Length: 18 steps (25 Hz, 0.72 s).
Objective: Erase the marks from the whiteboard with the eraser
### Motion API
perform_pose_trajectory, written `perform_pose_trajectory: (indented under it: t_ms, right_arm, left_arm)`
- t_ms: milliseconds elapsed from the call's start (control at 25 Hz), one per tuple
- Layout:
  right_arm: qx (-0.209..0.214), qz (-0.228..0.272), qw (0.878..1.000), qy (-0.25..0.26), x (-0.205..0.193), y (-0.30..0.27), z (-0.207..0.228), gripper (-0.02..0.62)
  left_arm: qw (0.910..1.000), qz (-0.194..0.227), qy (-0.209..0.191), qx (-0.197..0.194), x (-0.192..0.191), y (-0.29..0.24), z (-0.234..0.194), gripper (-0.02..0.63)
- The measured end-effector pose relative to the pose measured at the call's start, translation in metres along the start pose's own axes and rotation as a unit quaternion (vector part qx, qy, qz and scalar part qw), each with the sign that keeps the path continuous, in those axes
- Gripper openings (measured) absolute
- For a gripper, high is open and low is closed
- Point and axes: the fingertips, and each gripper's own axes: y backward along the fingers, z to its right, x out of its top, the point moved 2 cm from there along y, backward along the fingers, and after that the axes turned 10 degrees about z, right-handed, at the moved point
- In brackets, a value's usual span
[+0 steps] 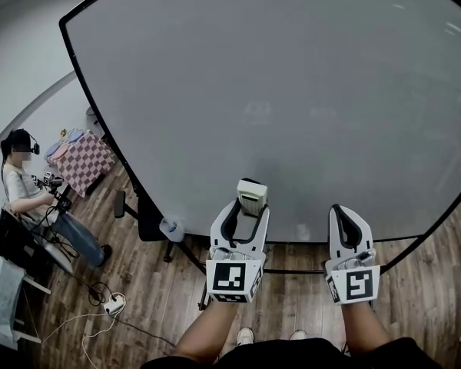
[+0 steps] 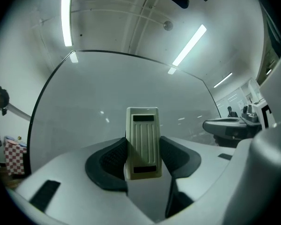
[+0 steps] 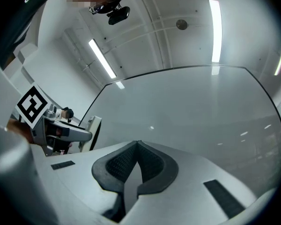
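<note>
A large whiteboard point(image 1: 292, 98) fills the head view; its surface shows no marks, only faint reflections. My left gripper point(image 1: 250, 206) is shut on a cream, ribbed eraser point(image 1: 252, 196), held upright near the board's lower edge. In the left gripper view the eraser point(image 2: 143, 142) stands between the black pads point(image 2: 107, 161), facing the board point(image 2: 107, 88). My right gripper point(image 1: 344, 220) is shut with nothing in it, beside the left one, just before the board's lower edge. The right gripper view has its pads point(image 3: 152, 165) pressed together before the board point(image 3: 192, 111).
A person point(image 1: 31, 198) sits at the far left on the wooden floor point(image 1: 146, 298), near a checkered table point(image 1: 83, 160). Cables and a power strip point(image 1: 114, 304) lie on the floor. The board's black stand legs point(image 1: 188, 256) reach down below it.
</note>
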Motion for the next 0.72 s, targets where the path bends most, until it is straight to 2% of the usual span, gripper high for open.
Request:
perform_pose_trajectory:
  t_ms: [200,440,720]
  right_arm:
    - [0.007,-0.021,1.000,0.009,-0.005,0.005,0.005,0.018]
    - [0.026,-0.052,0.998,0.004,-0.015,0.016,-0.014,0.018]
    - [0.037,-0.063,0.997,0.009,-0.019,0.015,-0.018,0.018]
  left_arm:
    - [0.9997,-0.023,-0.006,0.008,-0.012,0.026,-0.006,0.236]
    - [0.9987,-0.049,-0.014,0.009,-0.025,0.060,-0.016,0.236]
    - [0.9981,-0.057,0.002,0.024,-0.033,0.067,-0.025,0.236]
